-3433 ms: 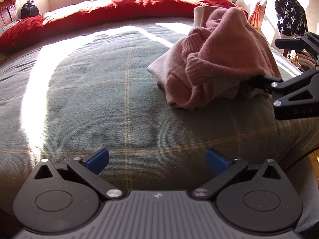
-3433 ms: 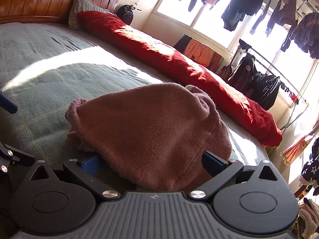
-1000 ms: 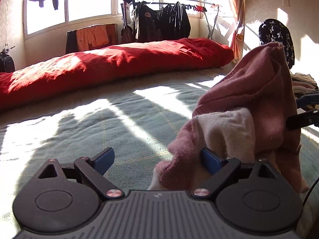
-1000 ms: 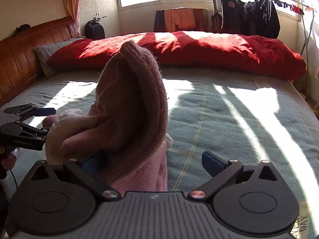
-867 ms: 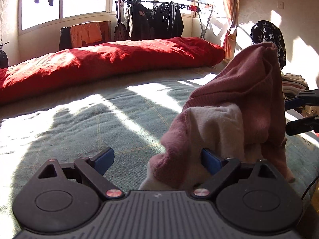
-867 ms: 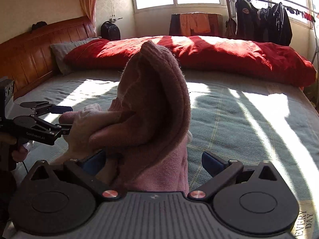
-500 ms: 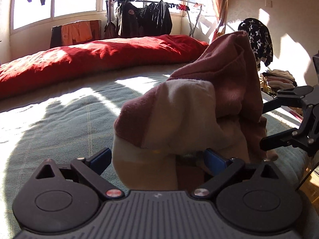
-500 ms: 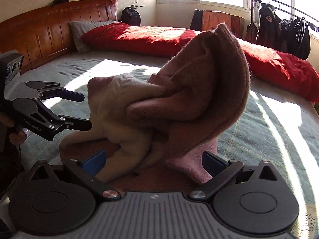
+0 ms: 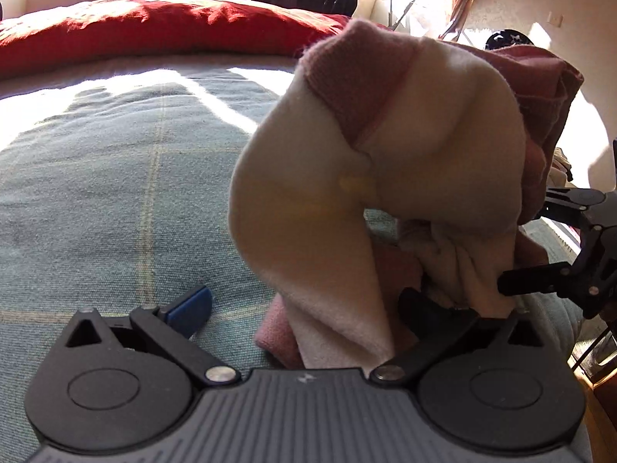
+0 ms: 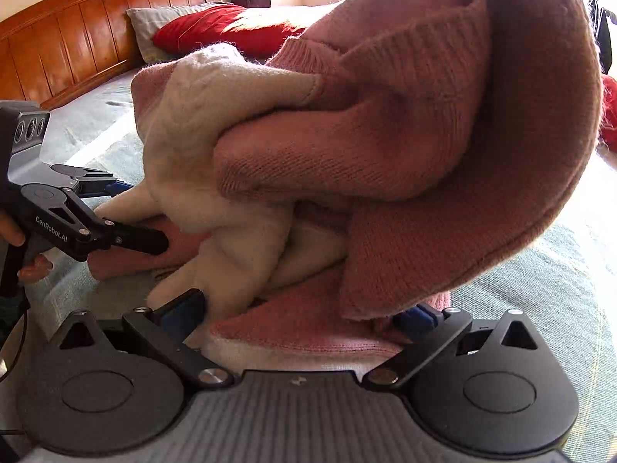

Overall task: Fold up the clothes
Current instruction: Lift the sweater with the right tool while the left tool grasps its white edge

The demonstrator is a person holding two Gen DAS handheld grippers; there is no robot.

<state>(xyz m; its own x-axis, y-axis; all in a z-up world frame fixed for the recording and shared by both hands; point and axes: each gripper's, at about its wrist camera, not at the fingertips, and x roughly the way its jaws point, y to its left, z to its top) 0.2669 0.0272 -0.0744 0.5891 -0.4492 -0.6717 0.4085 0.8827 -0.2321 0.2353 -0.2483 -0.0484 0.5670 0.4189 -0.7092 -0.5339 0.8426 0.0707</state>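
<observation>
Jaws of both the left gripper [image 9: 304, 305] and right gripper [image 10: 308, 308] are spread wide with nothing pinched, while the bunched sweater [image 10: 347, 135] is heaped on the bed [image 9: 115, 173] directly between them, crowding both.

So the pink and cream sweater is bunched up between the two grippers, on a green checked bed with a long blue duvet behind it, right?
Nearly. The sweater is bunched between the left gripper and the right gripper on the green checked bed, but the duvet is red, not blue; the left wrist view shows it.
</observation>
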